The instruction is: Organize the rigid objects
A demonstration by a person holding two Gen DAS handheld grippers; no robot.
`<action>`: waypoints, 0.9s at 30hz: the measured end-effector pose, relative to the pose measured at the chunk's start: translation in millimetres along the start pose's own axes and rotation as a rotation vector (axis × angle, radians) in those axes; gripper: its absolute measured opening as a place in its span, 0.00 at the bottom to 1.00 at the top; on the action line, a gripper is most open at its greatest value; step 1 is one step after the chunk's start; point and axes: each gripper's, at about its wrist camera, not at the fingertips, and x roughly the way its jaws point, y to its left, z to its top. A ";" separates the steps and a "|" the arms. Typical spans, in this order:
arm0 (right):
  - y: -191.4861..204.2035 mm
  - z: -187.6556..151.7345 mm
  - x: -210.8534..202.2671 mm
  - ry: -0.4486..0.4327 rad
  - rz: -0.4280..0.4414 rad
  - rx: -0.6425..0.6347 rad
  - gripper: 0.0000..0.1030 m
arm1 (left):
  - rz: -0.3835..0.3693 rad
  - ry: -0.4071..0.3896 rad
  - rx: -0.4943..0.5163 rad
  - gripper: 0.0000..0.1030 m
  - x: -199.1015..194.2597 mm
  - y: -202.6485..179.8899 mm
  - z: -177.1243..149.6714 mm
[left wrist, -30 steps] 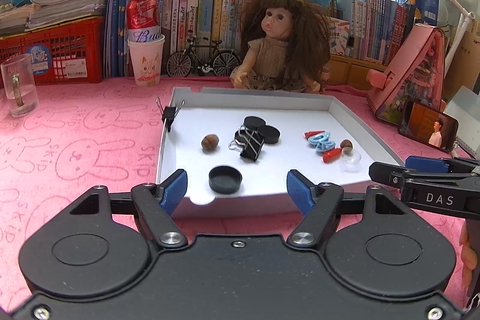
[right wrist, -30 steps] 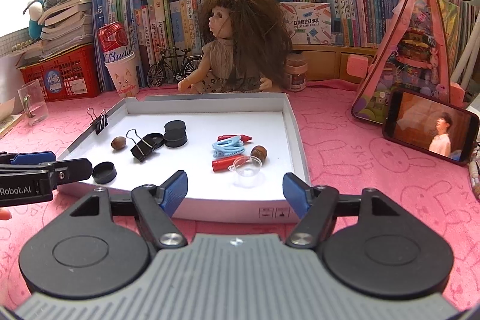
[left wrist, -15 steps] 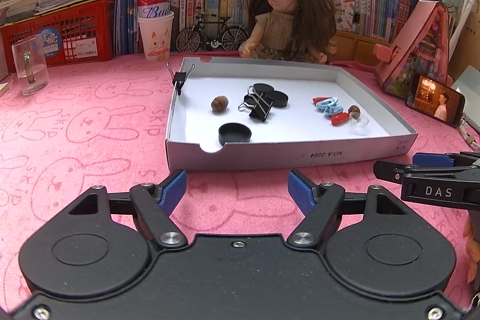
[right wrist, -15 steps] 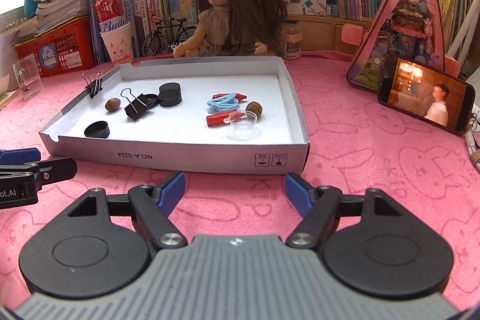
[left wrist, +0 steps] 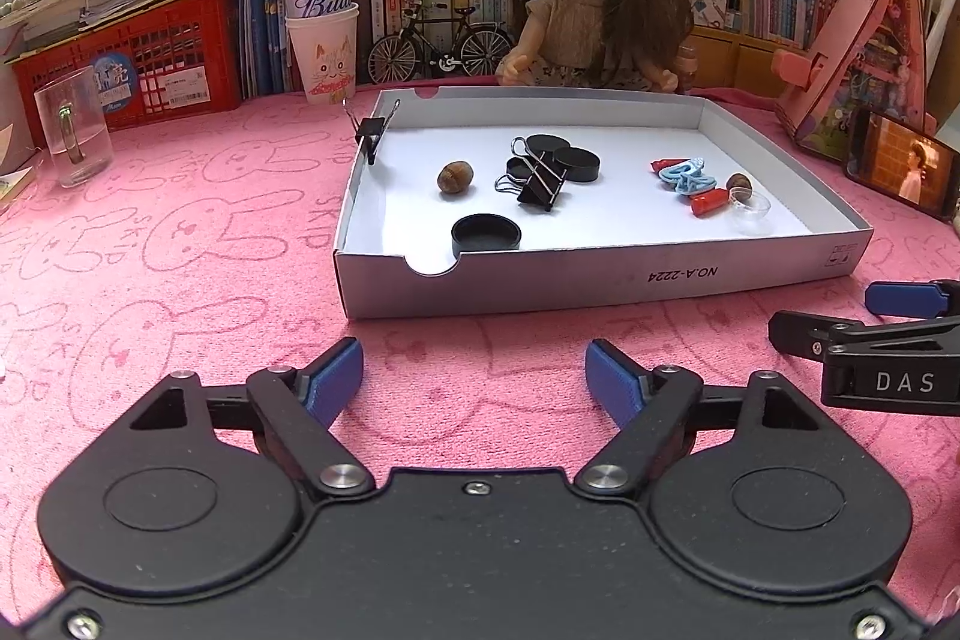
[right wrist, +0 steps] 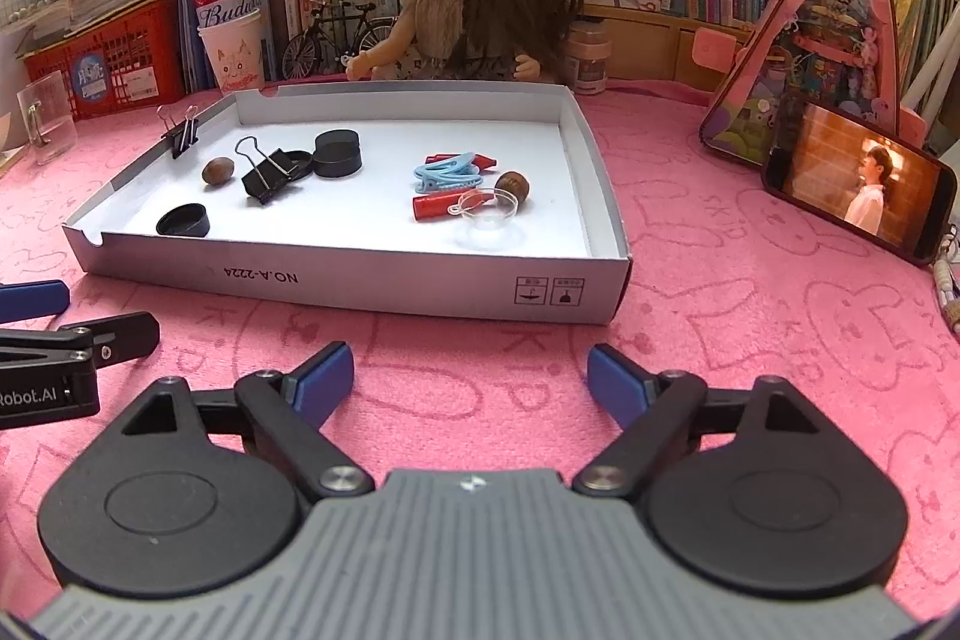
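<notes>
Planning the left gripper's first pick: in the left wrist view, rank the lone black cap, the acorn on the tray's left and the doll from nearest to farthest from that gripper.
1. Black cap, by the tray's front wall.
2. Acorn, further in, left side.
3. Doll, behind the tray.

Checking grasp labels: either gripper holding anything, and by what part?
Nothing held. Left gripper and right gripper are both open and empty over the mat, short of the tray.

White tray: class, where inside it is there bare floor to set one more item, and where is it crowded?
In the white tray, free patches: the far strip along the back wall, and the near middle between the black cap and clear dish. Crowded: around the binder clip and blue clip.
</notes>
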 end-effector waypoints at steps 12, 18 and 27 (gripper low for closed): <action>0.3 -0.1 4.1 0.023 -0.015 0.003 1.00 | 0.023 0.014 -0.008 0.88 2.8 1.0 0.2; 0.7 -0.2 4.3 0.023 -0.017 0.002 1.00 | 0.033 0.022 -0.015 0.94 4.0 1.2 0.1; 0.6 -0.2 4.4 0.023 -0.016 0.002 1.00 | 0.050 0.027 -0.030 0.99 4.3 3.0 -1.8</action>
